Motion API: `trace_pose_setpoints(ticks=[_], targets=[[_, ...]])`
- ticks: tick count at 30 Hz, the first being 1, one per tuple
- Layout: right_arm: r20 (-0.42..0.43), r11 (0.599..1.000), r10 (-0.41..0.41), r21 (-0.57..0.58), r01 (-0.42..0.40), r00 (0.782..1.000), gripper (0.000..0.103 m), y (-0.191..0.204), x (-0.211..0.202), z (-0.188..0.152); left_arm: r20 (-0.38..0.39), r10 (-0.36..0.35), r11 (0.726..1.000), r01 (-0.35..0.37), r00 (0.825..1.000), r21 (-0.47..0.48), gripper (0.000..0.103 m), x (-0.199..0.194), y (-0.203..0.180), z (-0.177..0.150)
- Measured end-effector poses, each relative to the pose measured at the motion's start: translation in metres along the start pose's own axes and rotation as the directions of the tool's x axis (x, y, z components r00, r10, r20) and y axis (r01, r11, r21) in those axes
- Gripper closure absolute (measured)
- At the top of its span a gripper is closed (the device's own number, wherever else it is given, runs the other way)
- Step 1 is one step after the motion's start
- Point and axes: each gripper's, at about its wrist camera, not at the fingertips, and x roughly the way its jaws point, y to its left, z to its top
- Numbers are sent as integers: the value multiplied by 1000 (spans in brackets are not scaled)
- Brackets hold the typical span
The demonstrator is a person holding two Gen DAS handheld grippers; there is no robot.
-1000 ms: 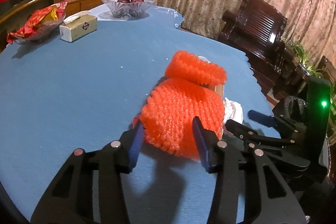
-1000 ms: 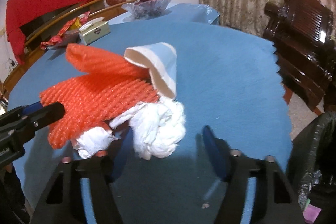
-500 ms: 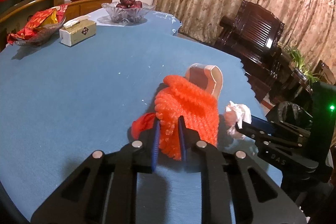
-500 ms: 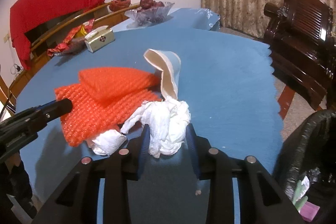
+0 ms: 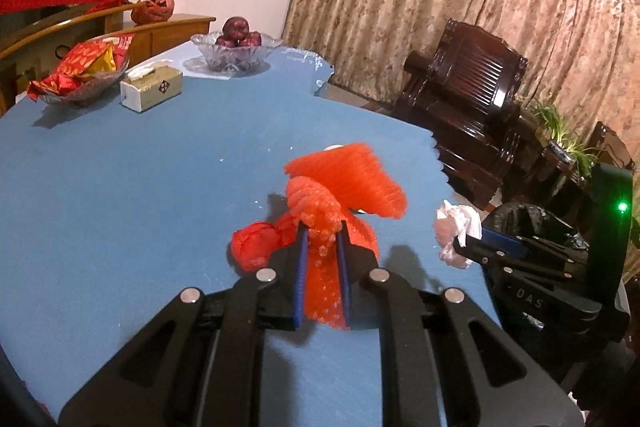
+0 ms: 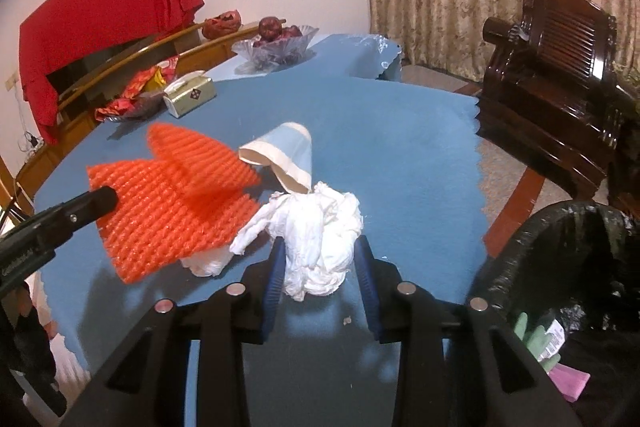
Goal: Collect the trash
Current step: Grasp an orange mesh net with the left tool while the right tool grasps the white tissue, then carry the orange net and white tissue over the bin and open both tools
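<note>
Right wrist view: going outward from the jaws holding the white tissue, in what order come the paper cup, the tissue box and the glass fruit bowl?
1. Paper cup: lying just beyond the tissue wad.
2. Tissue box: further back, left side of the table.
3. Glass fruit bowl: farthest, at the table's far end.

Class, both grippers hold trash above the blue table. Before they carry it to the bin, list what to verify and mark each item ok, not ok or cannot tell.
1. Left gripper shut on orange foam net: ok.
2. Right gripper shut on white tissue: ok.
3. Bin open, bag in place: ok.
4. Room left in bin: cannot tell.
5. Paper cup collected: not ok, still on table.
</note>
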Motion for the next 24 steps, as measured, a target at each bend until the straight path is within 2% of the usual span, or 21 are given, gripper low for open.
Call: trace_pose_setpoints(ticks=[4, 17, 24], targets=[[14, 1000, -2, 1, 2, 1000, 68, 0, -10, -1, 23, -2, 999, 1, 1000, 38, 90, -10, -11, 0], [64, 1000, -14, 8, 14, 998, 68, -4, -46, 0, 40, -51, 997, 49, 998, 61, 90, -29, -33, -2], [101, 1000, -26, 13, 25, 995, 68, -5, -71, -1, 38, -54, 996, 51, 998, 79, 90, -35, -42, -4]])
